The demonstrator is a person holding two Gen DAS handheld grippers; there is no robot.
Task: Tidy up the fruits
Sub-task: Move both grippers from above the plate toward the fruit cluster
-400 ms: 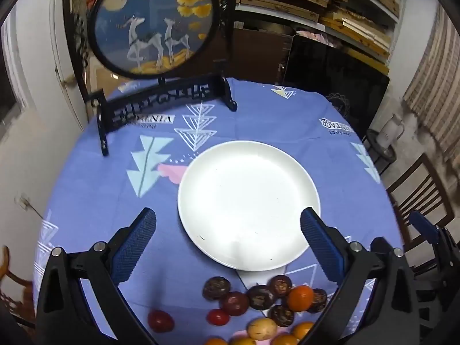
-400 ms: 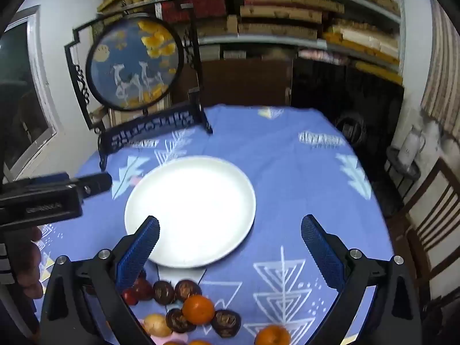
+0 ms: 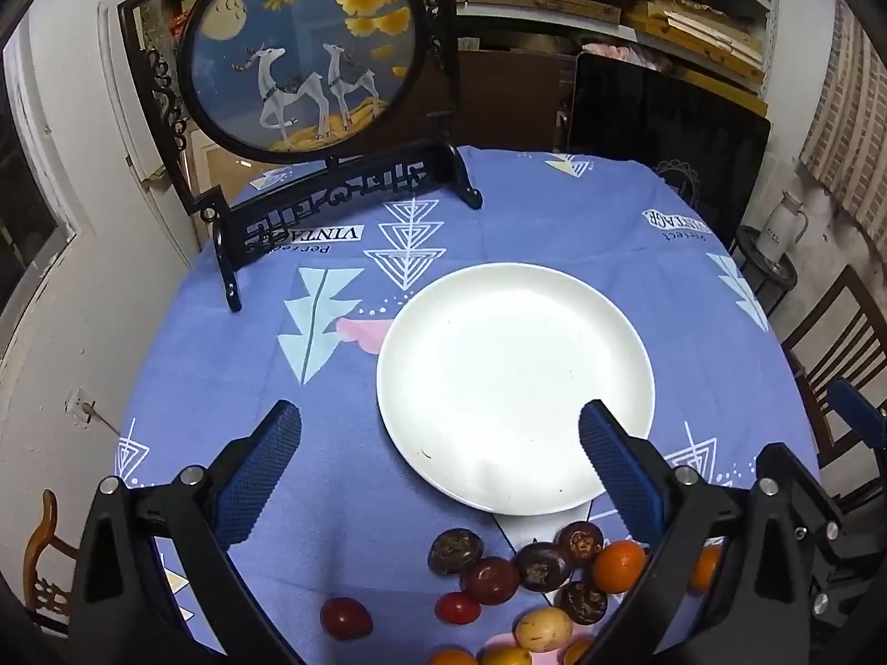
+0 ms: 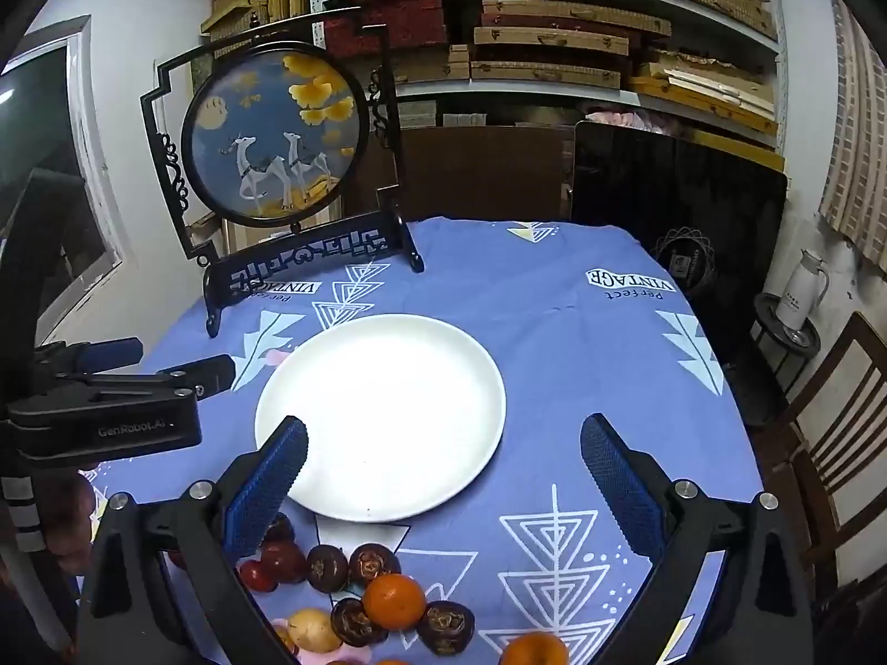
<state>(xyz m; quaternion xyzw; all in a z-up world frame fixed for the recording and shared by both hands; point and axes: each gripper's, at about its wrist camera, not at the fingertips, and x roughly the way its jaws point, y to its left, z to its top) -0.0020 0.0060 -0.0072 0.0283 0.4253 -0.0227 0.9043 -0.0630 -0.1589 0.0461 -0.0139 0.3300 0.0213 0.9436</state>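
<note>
A white empty plate (image 3: 515, 382) (image 4: 382, 410) sits mid-table on the blue cloth. A cluster of fruits lies at the near edge: dark purple fruits (image 3: 490, 579) (image 4: 327, 568), an orange (image 3: 618, 565) (image 4: 394, 601), a yellow one (image 3: 543, 629) (image 4: 313, 629), small red ones (image 3: 346, 616) (image 4: 258, 576), and a separate orange (image 4: 535, 649). My left gripper (image 3: 438, 443) is open and empty above the plate's near-left rim. My right gripper (image 4: 443, 449) is open and empty above the plate's near-right rim. The left gripper also shows in the right wrist view (image 4: 166, 374).
A round deer picture on a black stand (image 3: 310, 55) (image 4: 277, 133) stands at the table's back left. Wooden chairs (image 3: 837, 327) (image 4: 837, 388) sit at the right. A white jug (image 4: 801, 288) is on a side stand. Shelves line the back wall.
Both cameras have shifted slightly; the fruits and plate have not moved. Both grippers remain open.
</note>
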